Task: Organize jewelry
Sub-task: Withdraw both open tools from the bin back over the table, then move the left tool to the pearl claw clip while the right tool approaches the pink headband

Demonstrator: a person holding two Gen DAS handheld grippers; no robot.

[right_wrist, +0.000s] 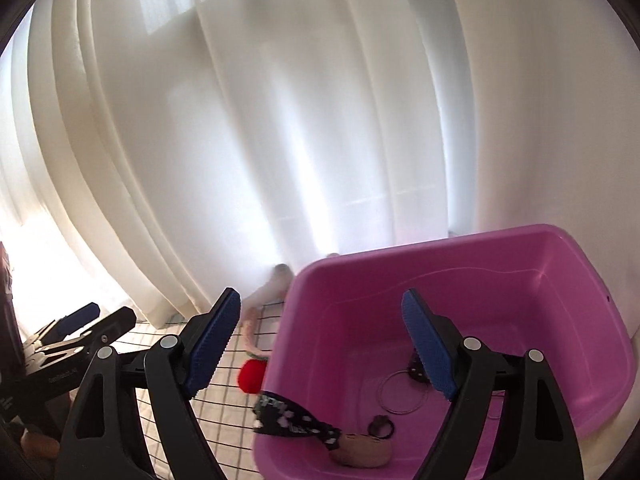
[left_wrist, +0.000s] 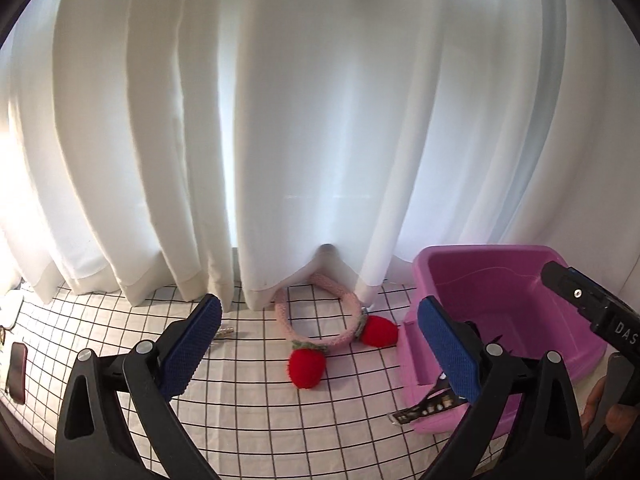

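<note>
**Both grippers open, holding nothing**

Your left gripper is wide open and holds nothing; the pink headband lies just ahead between its fingers. Your right gripper hangs open and holds nothing over the purple bin.

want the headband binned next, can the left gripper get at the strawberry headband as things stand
Probably yes: the left gripper is open and the strawberry headband lies on the checked cloth straight ahead, unobstructed, though the curtain drapes over its far arc.

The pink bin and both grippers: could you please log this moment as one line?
left gripper: open, empty | right gripper: open, empty | pink bin: holds small accessories | strawberry headband: on checked cloth
</note>
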